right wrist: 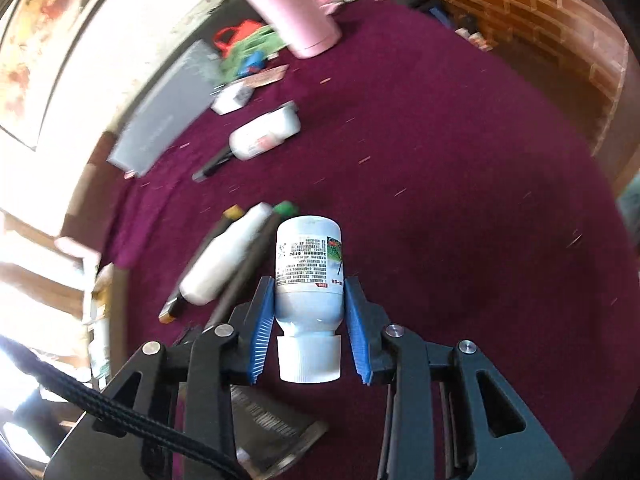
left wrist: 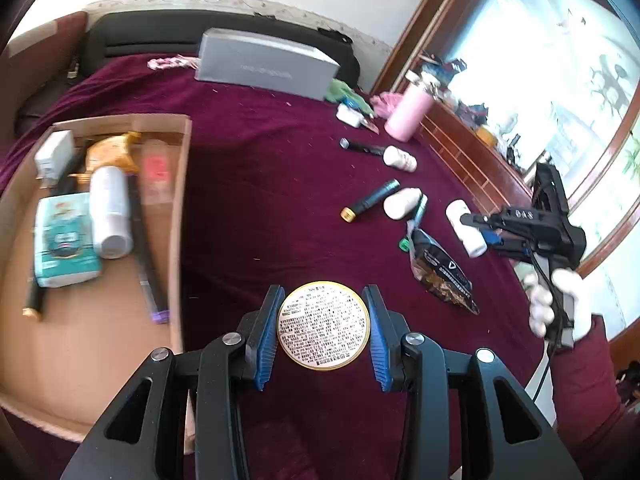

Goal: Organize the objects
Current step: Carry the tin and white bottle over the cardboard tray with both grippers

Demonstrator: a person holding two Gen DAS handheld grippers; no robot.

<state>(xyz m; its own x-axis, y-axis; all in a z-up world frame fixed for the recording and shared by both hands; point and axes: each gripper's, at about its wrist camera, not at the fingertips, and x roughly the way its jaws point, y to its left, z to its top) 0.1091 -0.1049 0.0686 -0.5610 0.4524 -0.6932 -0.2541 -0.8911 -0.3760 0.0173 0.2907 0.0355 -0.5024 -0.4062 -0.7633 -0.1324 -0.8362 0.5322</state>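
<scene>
Box contents blurred | left gripper (left wrist: pixel 324 326) clamped round gold-rimmed tin (left wrist: pixel 323 326) — above maroon cloth (left wrist: pixel 248 200), beside cardboard box (left wrist: pixel 176 216) | right gripper (right wrist: pixel 308 330) gripped white bottle (right wrist: pixel 309 276) — cap rearward

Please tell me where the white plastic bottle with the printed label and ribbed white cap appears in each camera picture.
Left wrist view: the white plastic bottle is at right, between the right gripper fingers.
Right wrist view: the bottle is at centre, cap toward the camera, held between the blue pads.
Shared landmark: the pink cylindrical tumbler.
</scene>
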